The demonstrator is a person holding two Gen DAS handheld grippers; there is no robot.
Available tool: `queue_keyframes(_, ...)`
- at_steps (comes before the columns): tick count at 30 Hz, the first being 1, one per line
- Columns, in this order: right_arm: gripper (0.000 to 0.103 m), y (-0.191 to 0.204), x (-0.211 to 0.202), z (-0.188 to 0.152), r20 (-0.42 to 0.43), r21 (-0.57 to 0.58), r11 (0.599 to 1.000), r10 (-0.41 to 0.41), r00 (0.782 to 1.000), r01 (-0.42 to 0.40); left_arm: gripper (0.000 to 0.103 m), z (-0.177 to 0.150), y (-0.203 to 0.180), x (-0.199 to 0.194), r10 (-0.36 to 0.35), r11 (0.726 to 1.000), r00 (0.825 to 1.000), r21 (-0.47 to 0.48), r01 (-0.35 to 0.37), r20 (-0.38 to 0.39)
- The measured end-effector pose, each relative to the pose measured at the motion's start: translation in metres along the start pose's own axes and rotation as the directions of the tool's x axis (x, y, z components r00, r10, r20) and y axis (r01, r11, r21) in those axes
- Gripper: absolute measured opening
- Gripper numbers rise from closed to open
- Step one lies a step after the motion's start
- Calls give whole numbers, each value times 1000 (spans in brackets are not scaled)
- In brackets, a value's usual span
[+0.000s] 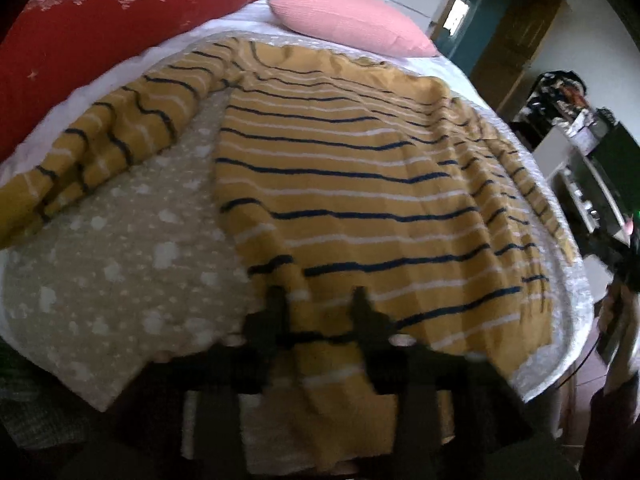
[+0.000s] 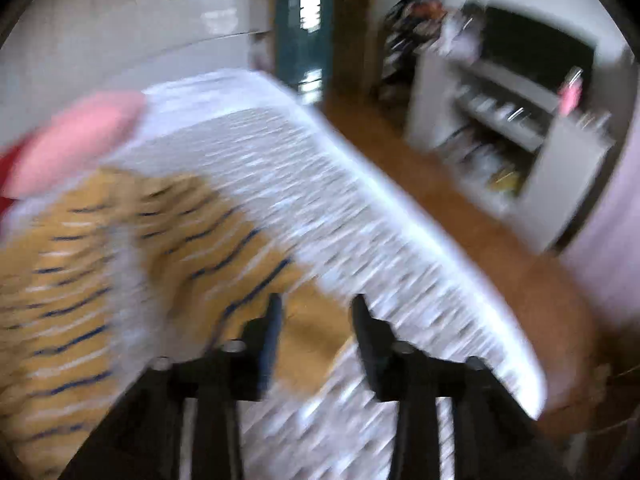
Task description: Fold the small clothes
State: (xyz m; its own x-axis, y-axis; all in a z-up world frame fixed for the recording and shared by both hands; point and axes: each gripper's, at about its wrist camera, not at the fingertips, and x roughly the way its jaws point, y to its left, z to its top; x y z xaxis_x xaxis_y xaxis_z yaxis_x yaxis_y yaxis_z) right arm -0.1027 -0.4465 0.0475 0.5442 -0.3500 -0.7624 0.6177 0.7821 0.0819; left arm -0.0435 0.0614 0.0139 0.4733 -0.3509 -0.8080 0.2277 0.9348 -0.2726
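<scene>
Bed [image 1: 100, 280]: beige star-print cover, white quilted edge. The striped top [image 1: 360, 184] lies spread flat across it, neck end toward the pink pillow [image 1: 352, 20], hem at the near edge.

Top: mustard knit, thin navy and white stripes, one sleeve [image 1: 100, 136] trailing away from the body, wrinkled. Judged light, soft, limp; it should drape and bunch when lifted, not slip. Best hold judged: hem corners or side seam.

Left tool [image 1: 318, 296]: jaws partly spread, hem fabric bunched up between them; whether the pads pinch it, I cannot tell.

Right tool [image 2: 316, 304]: partly spread over the top's edge, frame blurred, grips nothing.
</scene>
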Motion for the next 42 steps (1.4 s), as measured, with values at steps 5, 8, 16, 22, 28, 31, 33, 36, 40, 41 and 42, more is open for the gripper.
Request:
queue_keyframes(5, 52, 42, -24, -63, -162, -83, 903, 405, 900, -421, 11, -6, -13, 4, 87, 995, 996, 40, -87, 9)
queue_keyframes(8, 52, 79, -22, -90, -223, -151, 868, 436, 872, -472, 8, 1, -2, -4, 64, 998, 998, -6, -64, -8)
queue_keyframes(16, 9, 90, -36, -97, -283, -95, 845, 483, 828, -526, 6, 4, 19, -53, 120, 992, 992, -33, -118, 37)
queue_keyframes(22, 9, 53, -51, -115, -246, -53, 850, 498, 832, -524, 1, -9, 41, -78, 126, 991, 989, -61, -122, 73)
queue_keyframes(28, 46, -23, -30, -81, -78, 162, 917, 381, 921, -365, 43, -4, 44, -100, 160, 986, 972, -67, -150, 173)
queue_keyframes(31, 49, -48, -5, -68, -52, 262, 931, 277, 959, -255, 43, 0, 38, -91, 130, 991, 979, -57, -123, 159)
queue_keyframes(33, 51, -61, 10, -59, -35, 344, 896, 310, 950, -279, 43, 2, 32, -81, 111, 993, 985, -47, -106, 133)
queue_keyframes(36, 61, -63, 27, -35, 9, 402, 861, 336, 942, -311, 43, 5, 20, -69, 99, 995, 990, -24, -97, 105)
queue_keyframes(40, 20, -59, 53, -11, -1, 442, 840, 353, 936, -316, 43, 7, 2, -67, 108, 994, 989, 12, -110, 104)
queue_keyframes(41, 11, -61, 58, -7, -15, 442, 837, 367, 930, -323, 43, 7, 0, -67, 111, 993, 988, 17, -114, 105)
queue_keyframes(42, 11, -64, 63, 1, -18, 450, 828, 383, 923, -335, 43, 8, -2, -69, 114, 993, 988, 22, -117, 109)
